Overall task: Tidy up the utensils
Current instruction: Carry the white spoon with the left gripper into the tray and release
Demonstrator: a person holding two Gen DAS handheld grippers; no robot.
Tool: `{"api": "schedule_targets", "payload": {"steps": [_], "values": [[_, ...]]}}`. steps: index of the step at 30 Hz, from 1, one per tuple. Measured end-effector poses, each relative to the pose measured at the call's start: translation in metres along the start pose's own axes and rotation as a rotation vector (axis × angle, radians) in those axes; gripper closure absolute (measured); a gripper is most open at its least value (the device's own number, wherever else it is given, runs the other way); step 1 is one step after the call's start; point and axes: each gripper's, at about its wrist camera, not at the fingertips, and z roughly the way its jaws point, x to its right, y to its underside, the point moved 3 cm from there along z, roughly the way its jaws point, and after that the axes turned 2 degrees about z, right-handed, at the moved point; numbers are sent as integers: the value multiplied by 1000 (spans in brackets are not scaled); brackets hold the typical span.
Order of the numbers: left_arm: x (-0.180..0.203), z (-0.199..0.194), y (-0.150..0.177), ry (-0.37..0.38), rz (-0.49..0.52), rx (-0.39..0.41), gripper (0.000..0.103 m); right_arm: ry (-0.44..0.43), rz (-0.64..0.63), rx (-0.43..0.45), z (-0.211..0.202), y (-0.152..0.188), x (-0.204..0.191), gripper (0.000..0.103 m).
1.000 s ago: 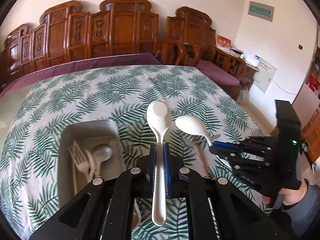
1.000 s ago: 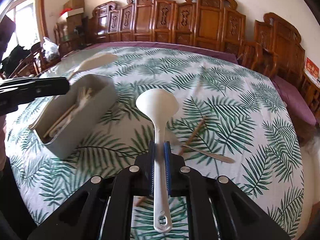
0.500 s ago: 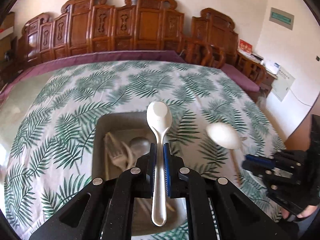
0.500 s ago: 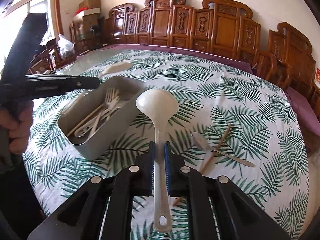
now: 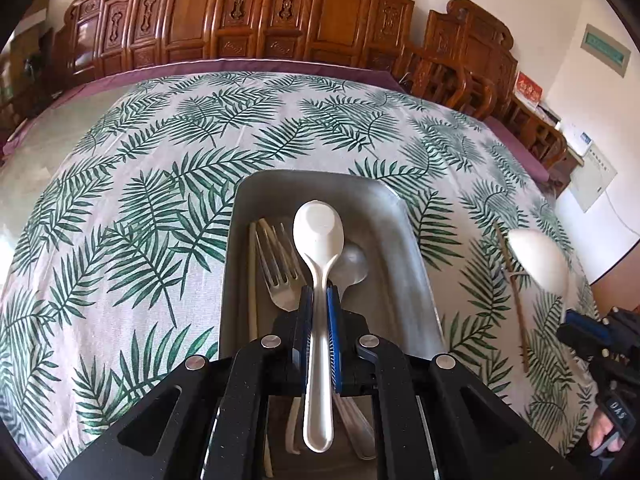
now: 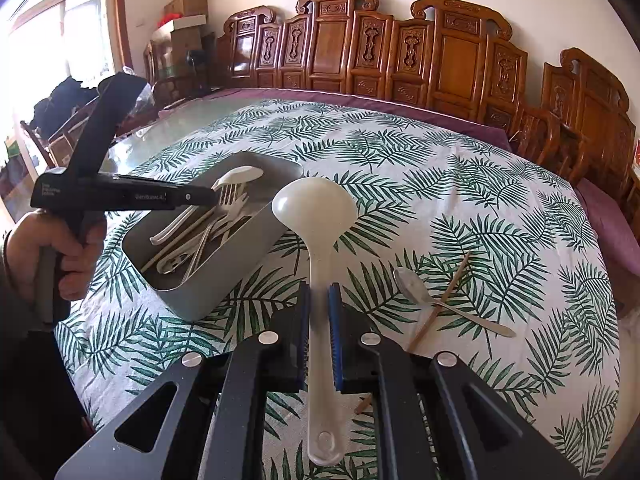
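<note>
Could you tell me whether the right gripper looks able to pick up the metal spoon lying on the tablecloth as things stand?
Probably not yet. The right gripper is shut on the large white plastic ladle, so its jaws are occupied. The metal spoon itself lies uncovered on the leaf-patterned tablecloth, crossing a thin wooden chopstick.

The left gripper (image 5: 319, 312) and right gripper (image 6: 319, 308) are matte black with angular linkage arms, round silver screws and blue finger pads (image 5: 333, 320). The left one's side carries small white lettering. The left hand (image 6: 60, 252) shows bare skin and a dark sleeve.
</note>
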Motion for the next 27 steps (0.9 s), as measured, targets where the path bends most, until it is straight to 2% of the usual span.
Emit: {"api": "schedule_targets", "payload": {"steps": [6, 13, 22, 25, 27], "values": [[-3, 4, 2, -38, 14, -17, 96, 1, 12, 2, -2, -1, 0, 92], [-5, 9, 5, -35, 9, -44, 96, 4, 23, 2, -3, -2, -7, 92], [-5, 0, 0, -10, 11, -31, 96, 31, 21, -9, -4, -5, -20, 92], [-6, -8, -4, -6, 12, -12, 91, 31, 28, -13, -4, -8, -25, 92], [-9, -16, -7, -6, 16, 7, 82, 27, 35, -17, -3, -11, -30, 92]]}}
